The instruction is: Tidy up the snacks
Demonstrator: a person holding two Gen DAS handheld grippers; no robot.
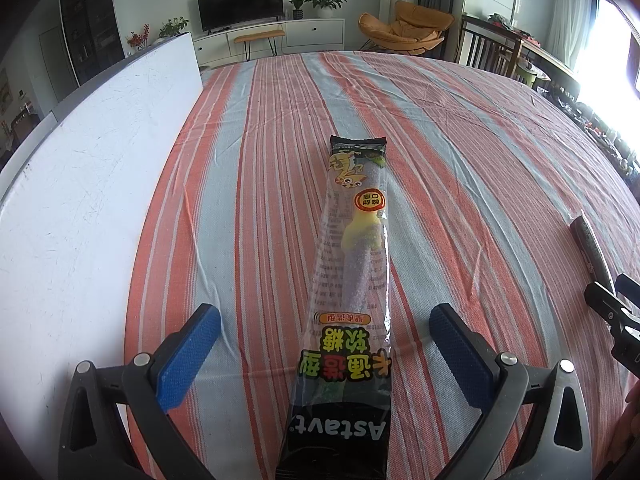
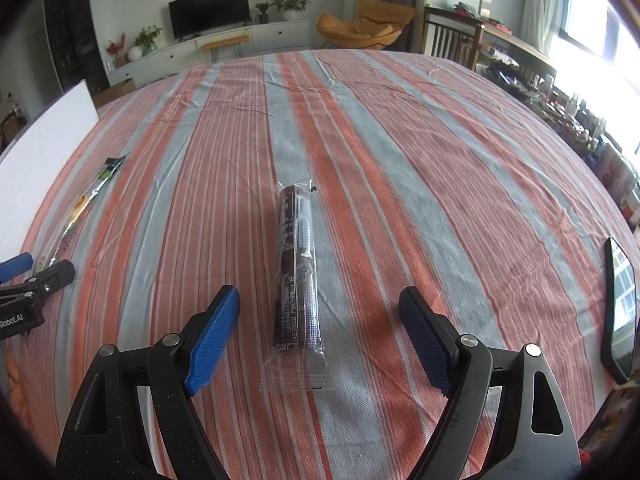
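Left tool [image 1: 324, 344] spread wide around the gummy candy packet [image 1: 352, 280] on the striped desk [image 1: 460, 140]. Right tool [image 2: 320, 332] gapes likewise, straddling the dark snack stick [image 2: 298, 268].

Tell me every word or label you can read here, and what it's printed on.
"Astavt": gummy candy packet, black end nearest the left claw.
"软糖": the same packet, in large upside-down characters.
"口感": round red badge on that packet.
"Robot.AI": body of the left claw as seen from the right wrist view, partly cut off.
Fine print on the dark snack stick between the right claw's fingers: too small to read.
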